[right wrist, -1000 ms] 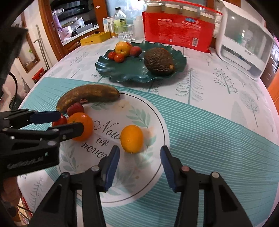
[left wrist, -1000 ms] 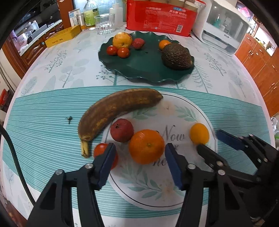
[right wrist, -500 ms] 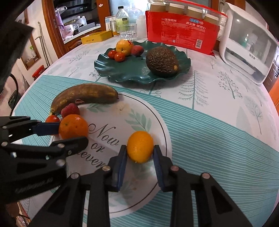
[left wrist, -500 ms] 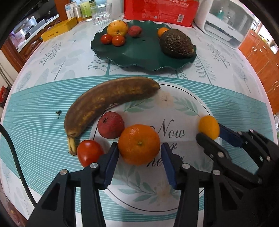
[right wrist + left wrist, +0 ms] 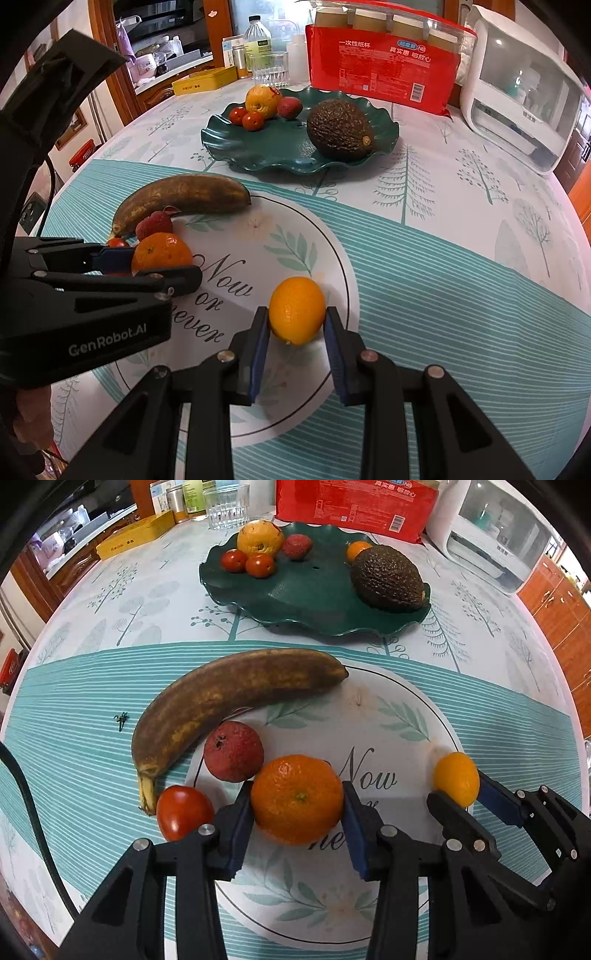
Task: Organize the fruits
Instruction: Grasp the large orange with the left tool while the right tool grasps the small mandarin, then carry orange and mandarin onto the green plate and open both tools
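Observation:
My left gripper (image 5: 297, 805) is shut on a round orange mandarin (image 5: 297, 799) on the table; it also shows in the right wrist view (image 5: 161, 253). My right gripper (image 5: 296, 325) is shut on a small yellow-orange citrus (image 5: 297, 310), also seen in the left wrist view (image 5: 456, 778). A brown overripe banana (image 5: 229, 698), a red lychee-like fruit (image 5: 233, 751) and a red tomato (image 5: 183, 811) lie beside the mandarin. A dark green wavy plate (image 5: 314, 590) at the back holds an avocado (image 5: 386, 578), two small tomatoes (image 5: 247, 563), a yellow fruit (image 5: 260, 539) and a small orange (image 5: 358, 549).
A red package (image 5: 384, 77), a white appliance (image 5: 524, 99), a glass (image 5: 270, 68), bottles and a yellow box (image 5: 205, 81) stand behind the plate. A black cable (image 5: 29, 812) runs along the table's left edge.
Both grippers moved forward and closed: the left jaws came onto the mandarin, the right jaws onto the small citrus. The other fruits have not moved.

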`<state>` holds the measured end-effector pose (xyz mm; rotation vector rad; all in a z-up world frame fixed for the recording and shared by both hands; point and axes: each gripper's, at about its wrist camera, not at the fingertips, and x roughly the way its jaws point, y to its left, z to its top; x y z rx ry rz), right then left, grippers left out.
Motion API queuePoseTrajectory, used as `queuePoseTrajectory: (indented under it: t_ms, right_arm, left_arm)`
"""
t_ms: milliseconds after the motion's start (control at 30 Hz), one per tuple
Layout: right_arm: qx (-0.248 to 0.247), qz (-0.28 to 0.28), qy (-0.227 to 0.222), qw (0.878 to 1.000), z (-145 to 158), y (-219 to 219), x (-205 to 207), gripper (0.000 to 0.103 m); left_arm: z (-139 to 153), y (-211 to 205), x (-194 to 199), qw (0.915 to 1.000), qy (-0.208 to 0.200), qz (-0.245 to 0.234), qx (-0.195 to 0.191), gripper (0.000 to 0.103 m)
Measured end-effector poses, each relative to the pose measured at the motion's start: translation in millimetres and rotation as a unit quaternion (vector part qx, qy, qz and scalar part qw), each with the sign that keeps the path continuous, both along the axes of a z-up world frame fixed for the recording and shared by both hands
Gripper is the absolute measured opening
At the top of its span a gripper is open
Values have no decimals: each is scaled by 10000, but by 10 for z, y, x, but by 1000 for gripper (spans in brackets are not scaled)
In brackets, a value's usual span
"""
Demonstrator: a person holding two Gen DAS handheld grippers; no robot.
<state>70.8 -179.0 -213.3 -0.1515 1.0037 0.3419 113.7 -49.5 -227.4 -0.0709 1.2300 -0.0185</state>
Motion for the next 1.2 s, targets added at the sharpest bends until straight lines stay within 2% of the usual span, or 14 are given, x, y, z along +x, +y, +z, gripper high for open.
queuePoseTrajectory:
  t_ms: [233, 467, 767, 967, 1200]
  right_arm:
    - [67, 0, -11, 10000, 81, 13, -48, 29]
    - [103, -25, -60, 9999, 278, 32, -45, 29]
    - [312, -235, -327, 9987, 955, 105, 131, 29]
    - [412, -458, -413, 9972, 1441, 145, 362, 29]
    - [573, -759, -695, 9930, 2040, 144, 736, 29]
  left_arm:
    - [139, -41, -135, 9999, -26, -134, 16, 42]
    - [544, 10, -163, 9992, -300, -255, -53, 42]
    - [1399, 284, 78, 9950, -956, -292, -54, 42]
    - [2013, 459, 351, 9895, -1373, -434, 93, 42]
    - [2506, 507, 732, 9817, -1741, -682, 355, 42]
